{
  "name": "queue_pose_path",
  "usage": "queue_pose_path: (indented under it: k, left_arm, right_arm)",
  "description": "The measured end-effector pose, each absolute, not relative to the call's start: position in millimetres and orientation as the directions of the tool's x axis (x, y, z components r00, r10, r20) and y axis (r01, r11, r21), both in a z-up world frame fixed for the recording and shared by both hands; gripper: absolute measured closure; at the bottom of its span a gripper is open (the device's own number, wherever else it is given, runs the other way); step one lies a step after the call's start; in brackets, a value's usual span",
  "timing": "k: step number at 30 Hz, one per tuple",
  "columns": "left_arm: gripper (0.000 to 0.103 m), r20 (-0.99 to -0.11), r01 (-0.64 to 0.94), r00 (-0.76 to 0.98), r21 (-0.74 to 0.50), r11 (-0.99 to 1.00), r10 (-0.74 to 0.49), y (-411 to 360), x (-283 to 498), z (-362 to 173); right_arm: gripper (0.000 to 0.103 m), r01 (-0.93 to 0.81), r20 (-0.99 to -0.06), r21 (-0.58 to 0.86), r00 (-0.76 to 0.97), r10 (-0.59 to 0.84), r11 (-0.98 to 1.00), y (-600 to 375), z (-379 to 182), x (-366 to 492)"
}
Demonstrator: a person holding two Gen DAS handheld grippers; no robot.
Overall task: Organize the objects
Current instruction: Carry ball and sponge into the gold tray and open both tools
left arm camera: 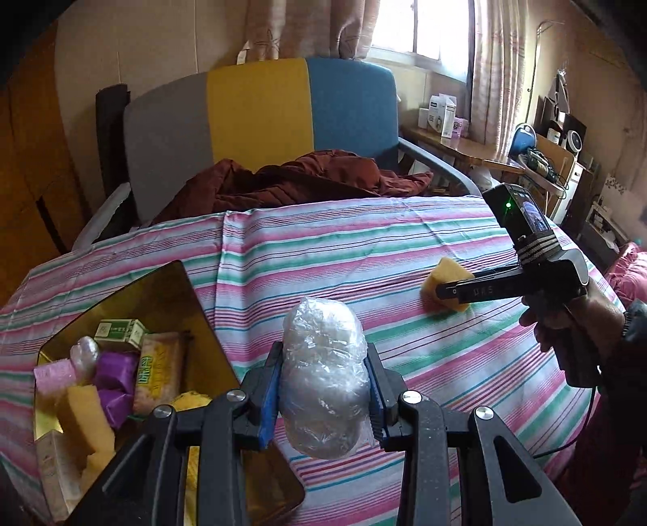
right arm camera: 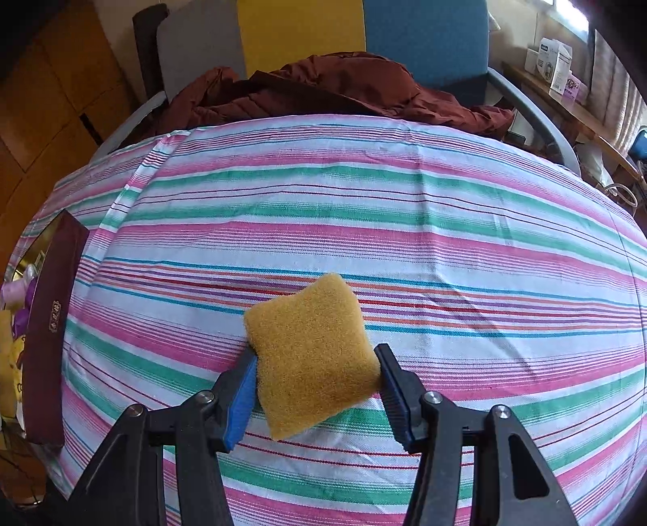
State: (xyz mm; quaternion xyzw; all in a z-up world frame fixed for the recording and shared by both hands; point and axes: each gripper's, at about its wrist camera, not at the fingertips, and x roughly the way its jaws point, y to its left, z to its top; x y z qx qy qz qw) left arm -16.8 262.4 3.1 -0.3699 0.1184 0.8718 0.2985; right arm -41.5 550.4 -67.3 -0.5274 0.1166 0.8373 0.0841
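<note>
A striped cloth [right arm camera: 404, 210] covers the table before a tricolour chair [left arm camera: 259, 121] near a curtained window [left arm camera: 420, 28]. The left gripper [left arm camera: 323, 388], angled down beside the gold box [left arm camera: 194, 291], clamps a plastic-wrapped bundle [left arm camera: 323, 372]. The right gripper [right arm camera: 317, 376] squeezes a yellow sponge [right arm camera: 311, 352] above the cloth.

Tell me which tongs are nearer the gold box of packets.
Left. The left tongs, shut on a plastic-wrapped bundle, hang beside the box; the right tongs grip a yellow sponge farther across the striped cloth.
</note>
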Motion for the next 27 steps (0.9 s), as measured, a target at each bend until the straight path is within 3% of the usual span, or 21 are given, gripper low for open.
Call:
queue_pose_path:
  k: [15, 27]
  left_arm:
    - [0.066, -0.715, -0.557, -0.554, -0.062, -0.828, 0.427, 211.1, -23.4, 1.8]
    - [0.066, -0.682, -0.425, -0.566, -0.238, -0.873, 0.462, 107.4, -33.8, 10.9]
  right_arm:
    - [0.048, -0.247, -0.914, 0.084, -0.406, 0.025, -0.965, 503.2, -46.6, -41.3]
    - [0.048, 0.007, -0.805, 0.244, -0.557, -0.206, -0.970, 366.1, 18.7, -43.1]
